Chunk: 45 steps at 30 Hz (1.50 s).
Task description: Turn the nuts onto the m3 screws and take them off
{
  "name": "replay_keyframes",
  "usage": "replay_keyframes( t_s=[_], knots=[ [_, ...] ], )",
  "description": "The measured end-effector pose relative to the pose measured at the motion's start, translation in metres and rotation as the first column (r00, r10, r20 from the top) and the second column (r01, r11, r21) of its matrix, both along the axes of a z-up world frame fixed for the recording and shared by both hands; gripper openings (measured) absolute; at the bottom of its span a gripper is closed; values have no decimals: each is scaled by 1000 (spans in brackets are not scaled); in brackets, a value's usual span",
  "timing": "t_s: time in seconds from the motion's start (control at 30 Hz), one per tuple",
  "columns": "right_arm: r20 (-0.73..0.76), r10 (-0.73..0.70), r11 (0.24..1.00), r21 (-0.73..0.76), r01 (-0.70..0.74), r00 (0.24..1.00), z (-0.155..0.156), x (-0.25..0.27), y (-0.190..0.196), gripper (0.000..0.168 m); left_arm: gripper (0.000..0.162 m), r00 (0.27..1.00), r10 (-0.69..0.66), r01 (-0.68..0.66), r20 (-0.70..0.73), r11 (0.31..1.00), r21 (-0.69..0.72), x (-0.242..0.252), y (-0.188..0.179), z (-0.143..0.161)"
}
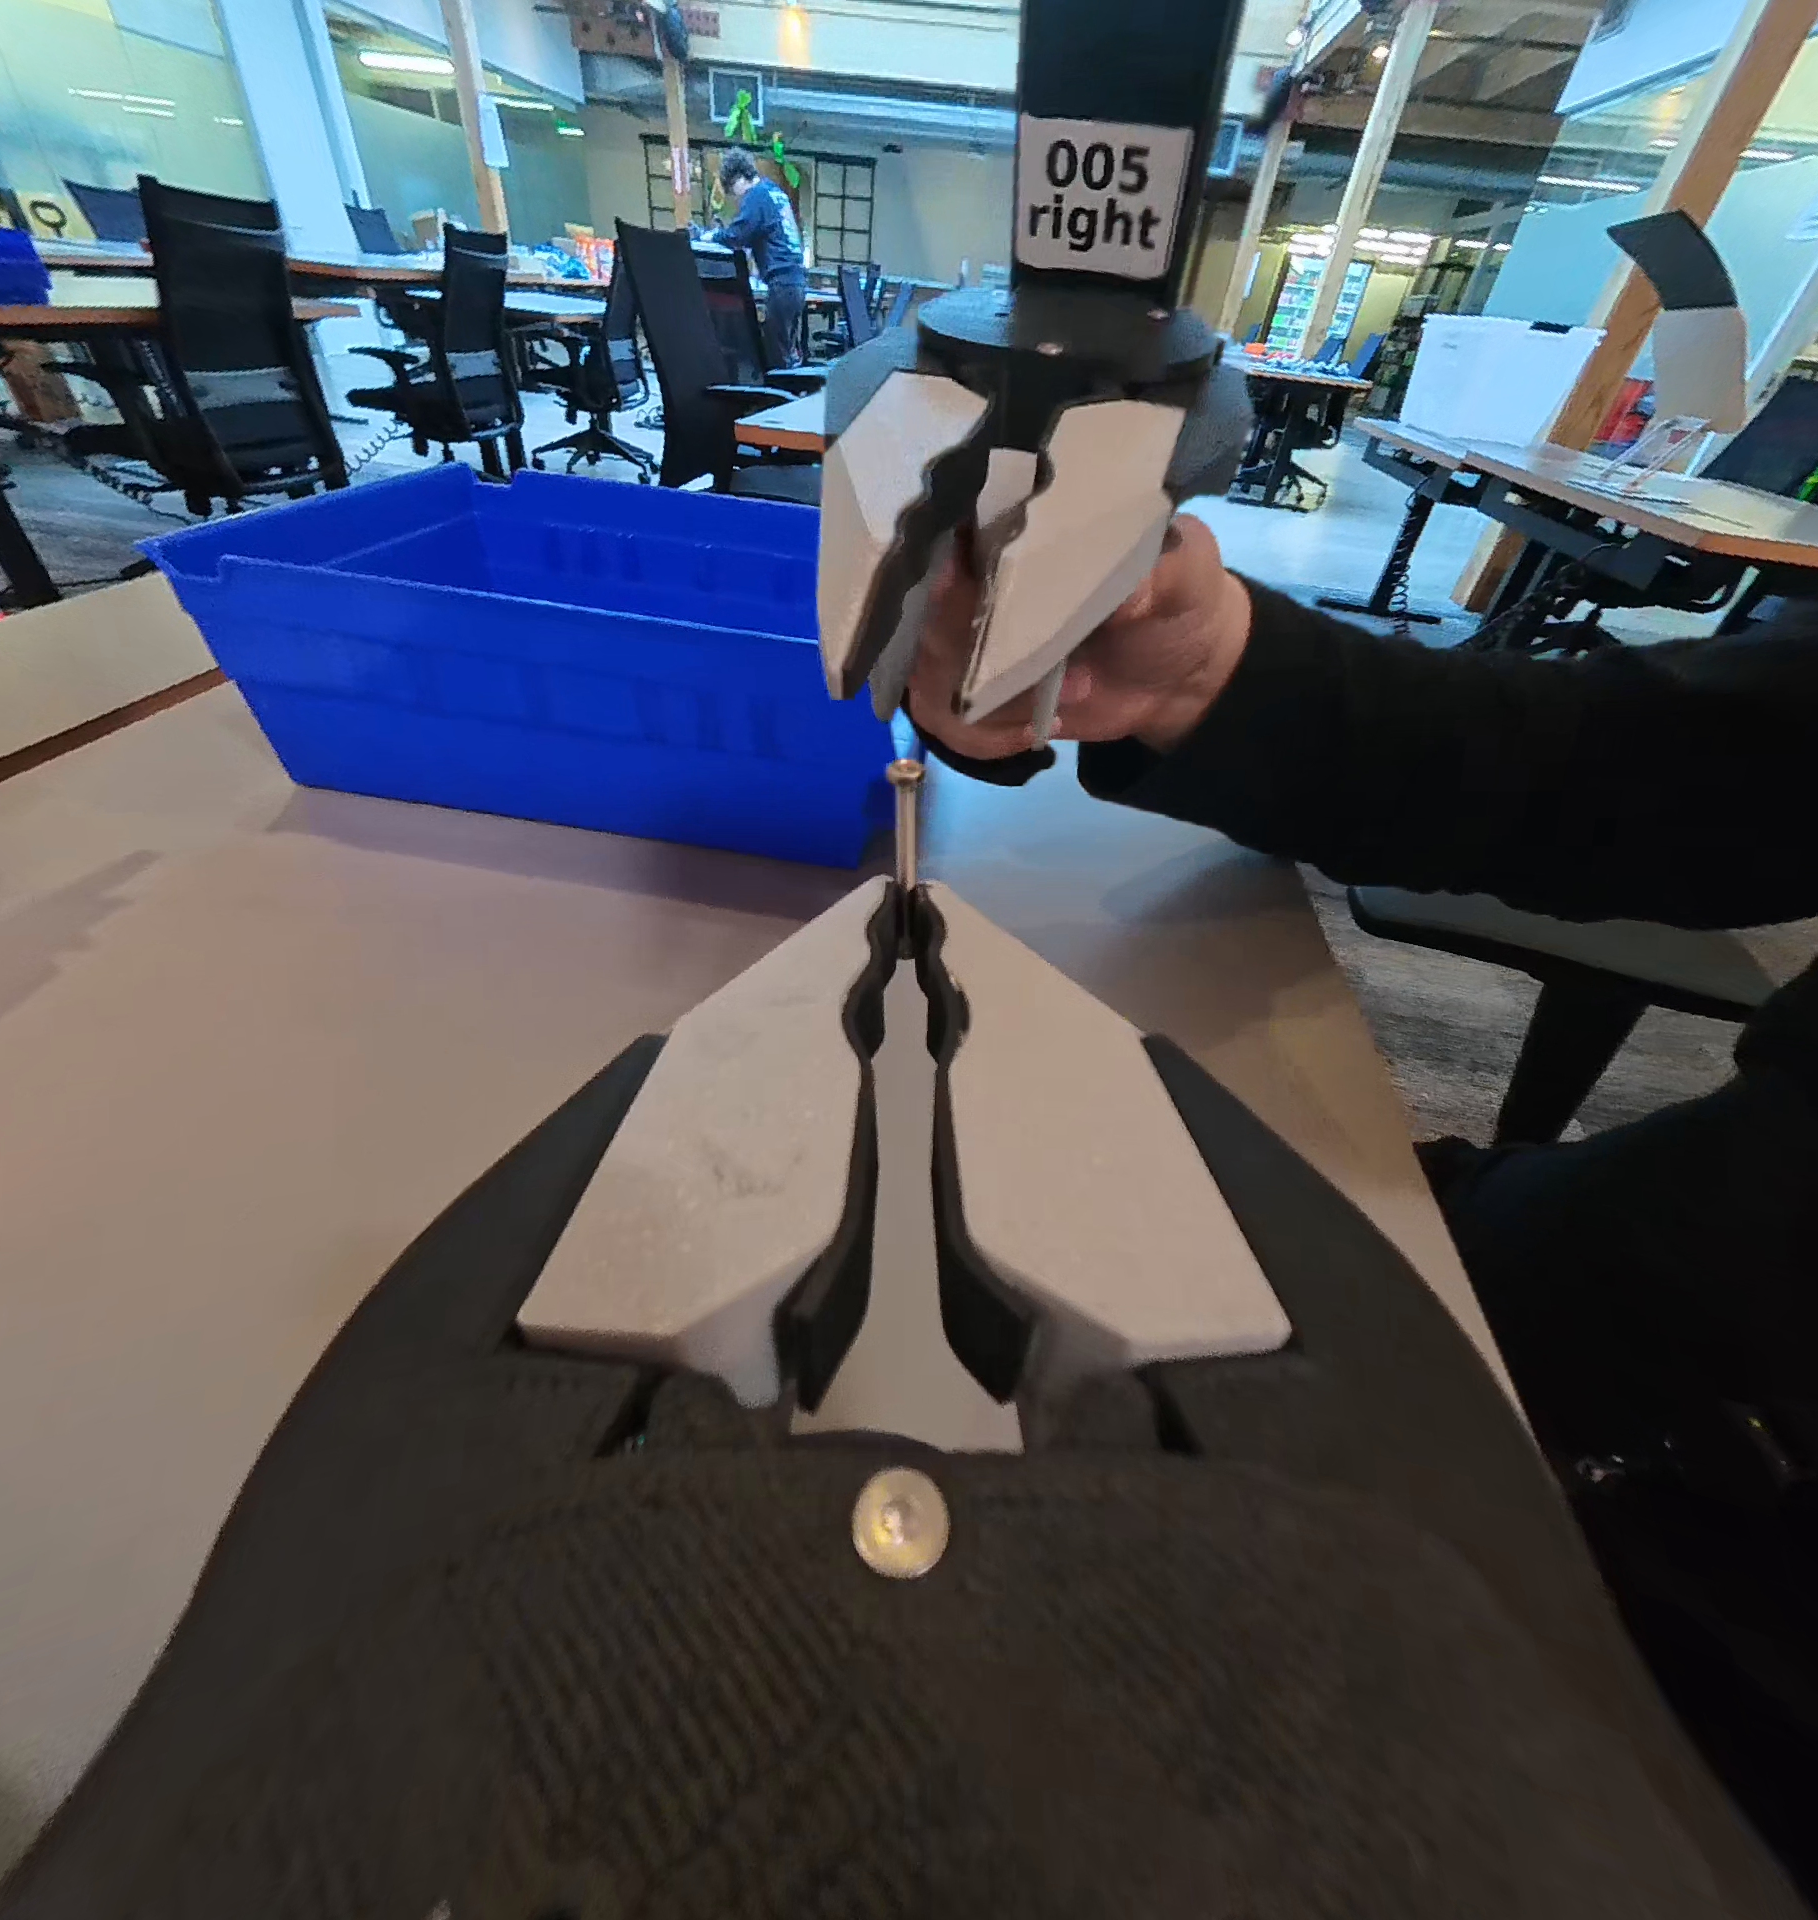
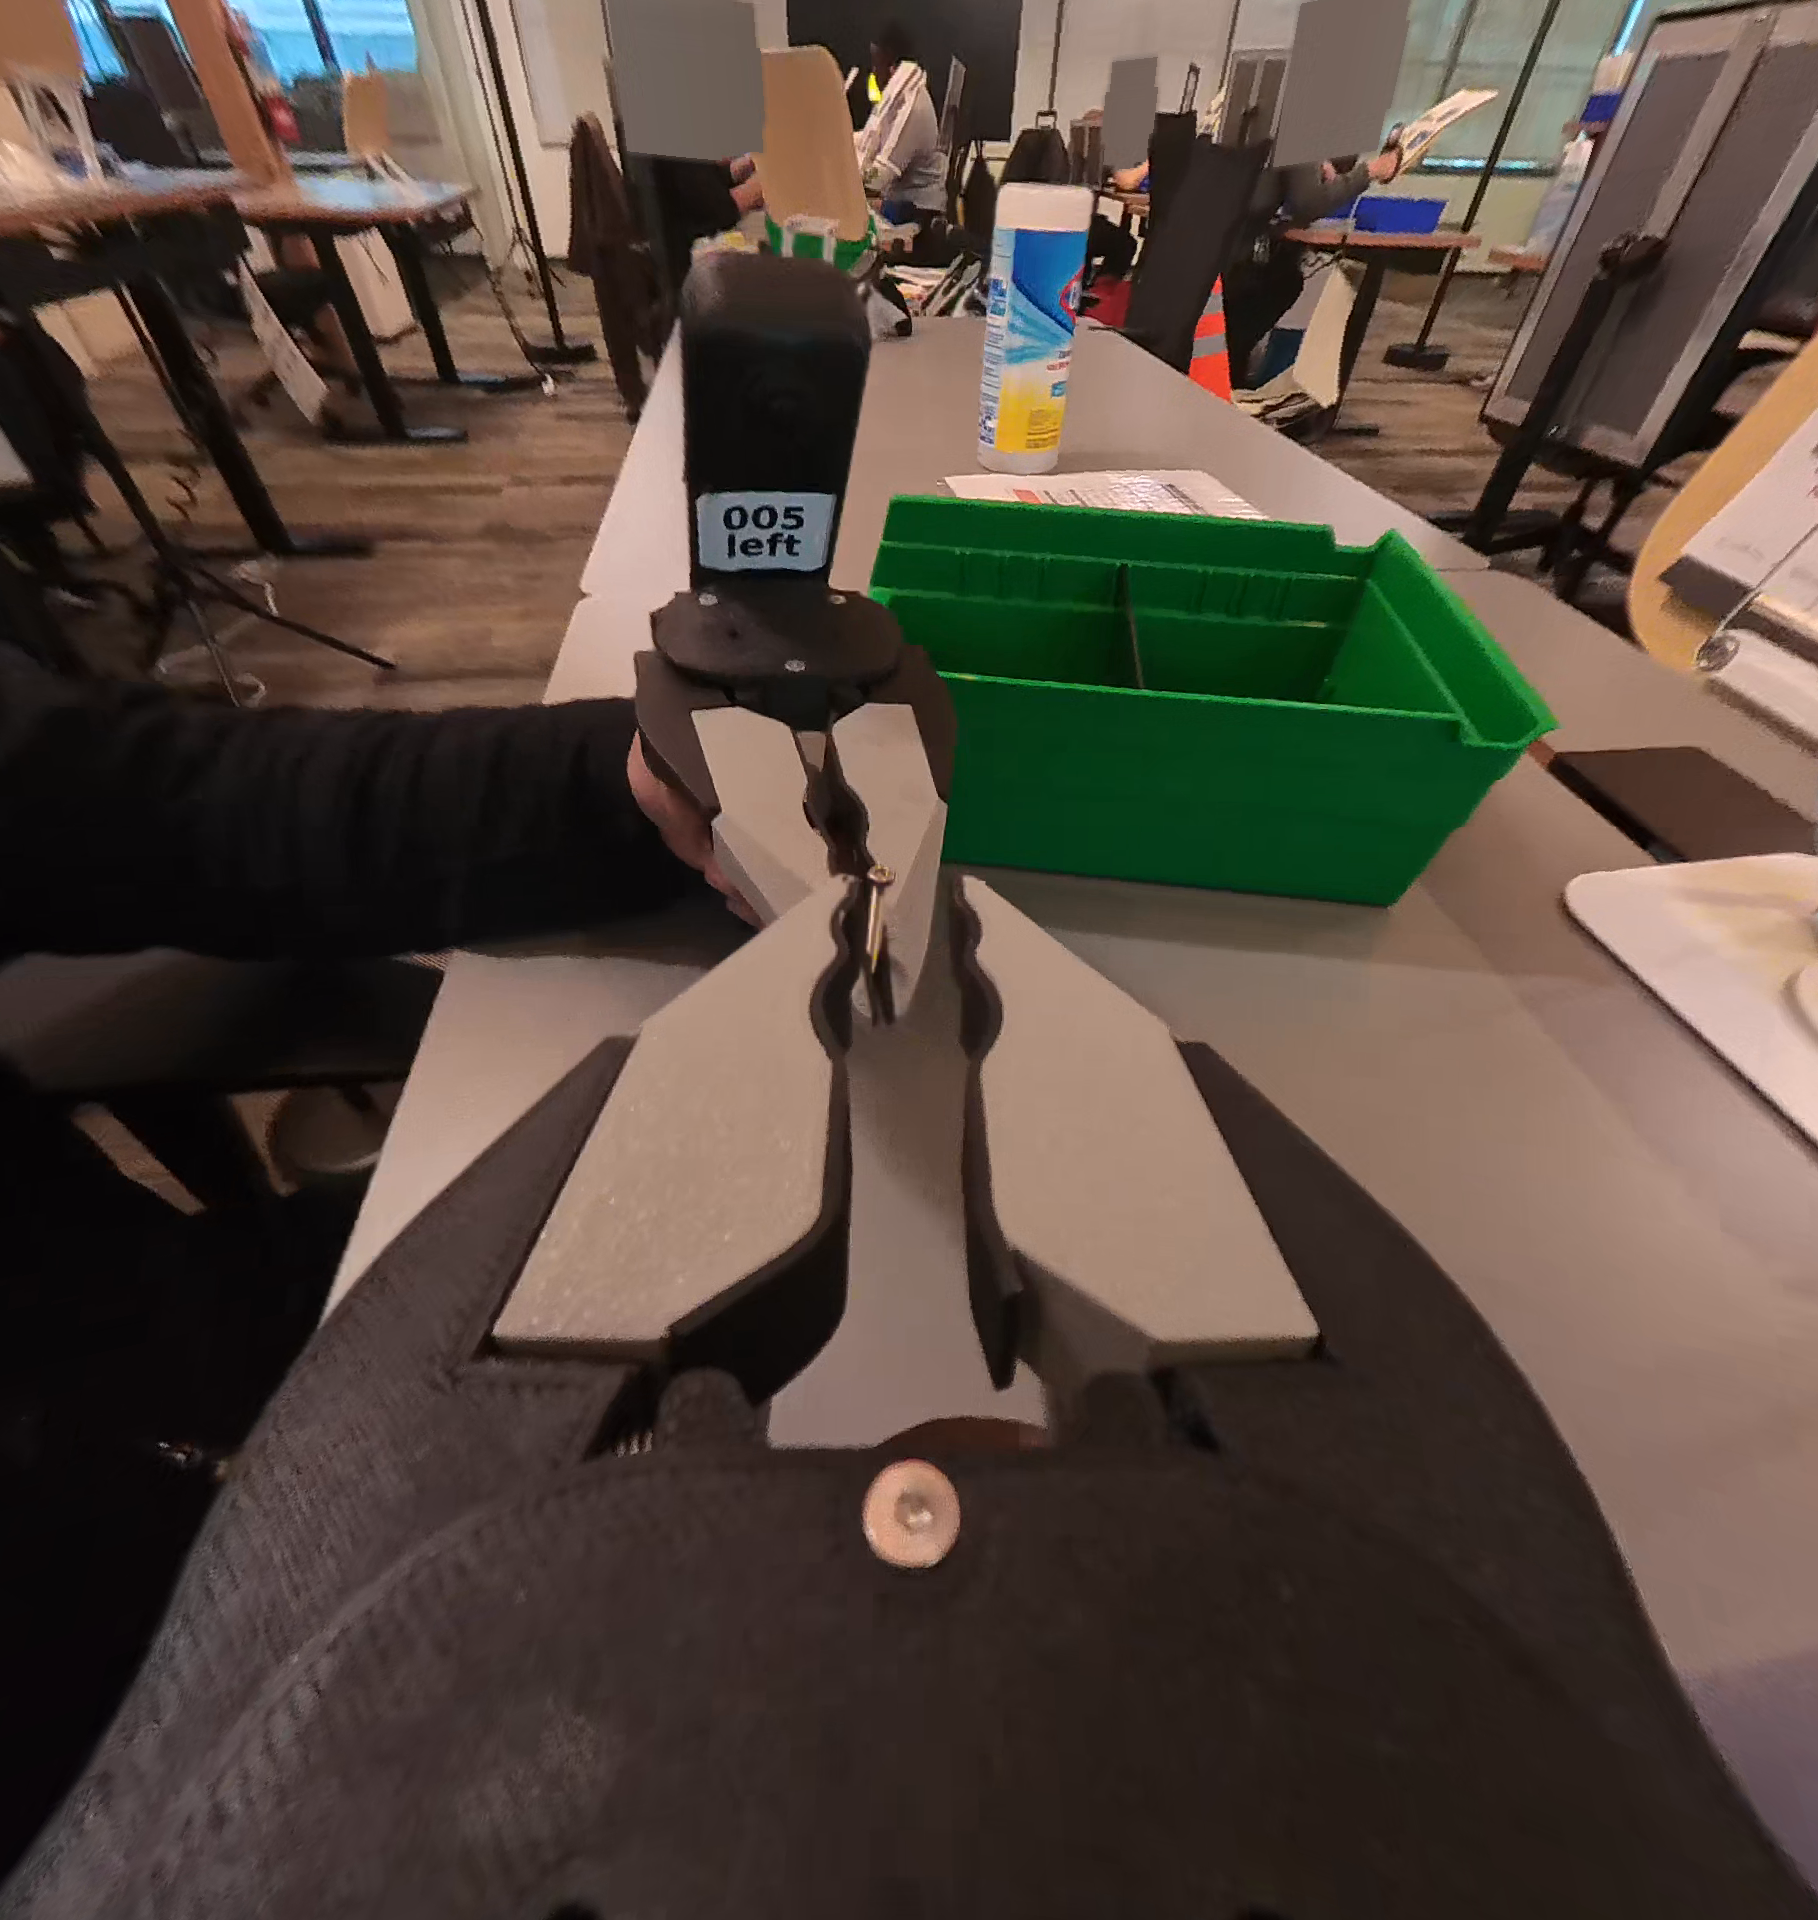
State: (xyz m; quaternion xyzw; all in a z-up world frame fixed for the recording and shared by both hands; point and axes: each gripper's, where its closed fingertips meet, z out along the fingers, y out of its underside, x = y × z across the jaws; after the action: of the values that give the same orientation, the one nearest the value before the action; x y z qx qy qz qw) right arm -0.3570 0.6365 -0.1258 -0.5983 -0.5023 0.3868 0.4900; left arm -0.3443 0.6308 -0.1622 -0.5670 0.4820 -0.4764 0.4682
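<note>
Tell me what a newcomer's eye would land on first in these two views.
First, the thin metal screw standing upright, pinched at its lower end by the left gripper, with the right gripper poised just above its head, fingers slightly apart. Next come the two bright bins on the grey table: a blue bin behind the screw in the left wrist view and a green divided bin behind the left gripper in the right wrist view.

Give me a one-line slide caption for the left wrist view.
Left gripper pinches an upright screw while the open right gripper hovers above it, blue bin behind.
</note>
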Motion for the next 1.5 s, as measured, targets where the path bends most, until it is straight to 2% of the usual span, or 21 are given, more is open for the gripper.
replay_keyframes(
  t_s=[0.2,0.47,1.07,1.27,1.5],
  knots=[
    [38,38,999,30,-39,999,-8,-3,-8,10,0,998,-53,54,-27,998,27,6,-11,-5],
    [0,102,995,17,-102,995,-2,-1,-18,8,0,997,-70,70,-18,997,36,7,-16,-3],
    [25,118,992,31,-119,993,-7,-8,-21,3,0,997,-72,73,-16,996,49,7,-18,0],
    [1,87,996,17,-87,996,-7,-7,-19,3,0,999,-43,45,-22,996,77,7,-15,0],
    [-16,-36,999,-3,36,999,-7,-5,-7,3,0,996,76,-70,-37,988,136,9,0,0]
  ],
)
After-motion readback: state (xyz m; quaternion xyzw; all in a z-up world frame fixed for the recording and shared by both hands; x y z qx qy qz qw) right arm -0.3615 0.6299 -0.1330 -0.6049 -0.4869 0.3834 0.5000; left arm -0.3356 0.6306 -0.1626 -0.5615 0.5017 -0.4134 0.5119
